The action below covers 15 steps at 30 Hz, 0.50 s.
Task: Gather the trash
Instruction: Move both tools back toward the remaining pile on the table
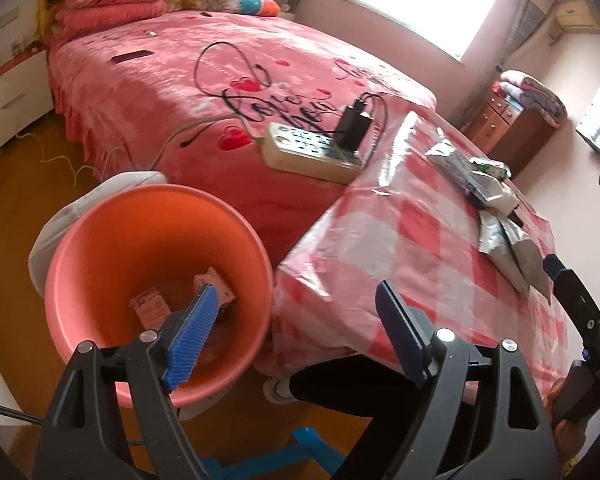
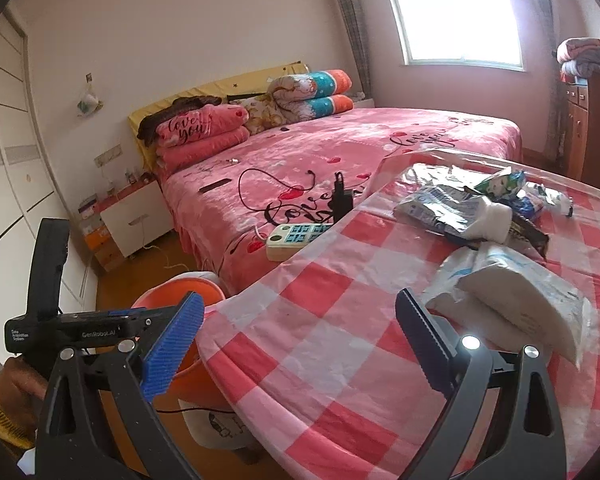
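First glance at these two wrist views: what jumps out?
The orange bucket beside the checked table, low on the left of the left wrist view, with a few pink scraps at its bottom. Next, the heap of wrappers and the white tissue pack on the table's right side. Behind, the pink bed carries a power strip near the table's edge.

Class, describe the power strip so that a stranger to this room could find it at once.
Start at the pink bed. Near its foot, where the checked table meets it, lies the cream power strip. Alone among nearby things, it has a black charger plugged into it.
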Each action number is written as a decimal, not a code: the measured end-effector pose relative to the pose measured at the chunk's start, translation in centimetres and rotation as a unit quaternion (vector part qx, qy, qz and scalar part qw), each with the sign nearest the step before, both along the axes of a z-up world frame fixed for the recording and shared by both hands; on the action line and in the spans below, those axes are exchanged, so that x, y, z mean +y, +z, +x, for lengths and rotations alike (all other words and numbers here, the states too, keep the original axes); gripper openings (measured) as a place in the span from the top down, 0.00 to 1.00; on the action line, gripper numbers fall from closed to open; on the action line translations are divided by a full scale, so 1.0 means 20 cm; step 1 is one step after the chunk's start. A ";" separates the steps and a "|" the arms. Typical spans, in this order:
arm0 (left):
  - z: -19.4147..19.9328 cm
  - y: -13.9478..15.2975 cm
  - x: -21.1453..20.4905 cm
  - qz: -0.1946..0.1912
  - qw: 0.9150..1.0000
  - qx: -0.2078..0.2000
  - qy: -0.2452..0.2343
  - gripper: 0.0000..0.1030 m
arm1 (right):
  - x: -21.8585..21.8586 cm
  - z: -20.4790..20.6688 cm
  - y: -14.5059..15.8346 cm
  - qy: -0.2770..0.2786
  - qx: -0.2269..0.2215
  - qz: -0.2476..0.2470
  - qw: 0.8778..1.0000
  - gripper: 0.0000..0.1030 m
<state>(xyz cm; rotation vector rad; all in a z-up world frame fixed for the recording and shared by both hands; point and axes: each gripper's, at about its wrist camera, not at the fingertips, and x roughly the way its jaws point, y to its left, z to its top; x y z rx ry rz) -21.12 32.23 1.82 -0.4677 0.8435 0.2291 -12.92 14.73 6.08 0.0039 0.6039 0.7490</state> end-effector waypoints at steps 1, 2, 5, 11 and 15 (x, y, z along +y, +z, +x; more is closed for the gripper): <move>0.01 0.01 -0.02 0.002 1.000 0.000 -0.004 0.21 | -0.01 0.00 0.00 -0.002 0.000 0.002 1.000 0.07; 0.02 0.01 -0.03 0.003 1.000 0.000 -0.007 0.21 | -0.03 0.01 0.00 -0.005 0.000 0.005 1.000 0.07; 0.04 0.04 -0.08 0.010 1.000 -0.001 -0.018 0.20 | -0.08 0.02 0.01 -0.012 0.000 0.010 1.000 0.07; 0.08 0.08 -0.16 0.016 0.999 -0.003 -0.029 0.20 | -0.16 0.03 0.02 -0.030 -0.009 0.017 0.999 0.07; 0.11 0.09 -0.21 0.020 0.999 -0.002 -0.038 0.20 | -0.21 0.06 0.03 -0.040 -0.013 0.019 0.999 0.07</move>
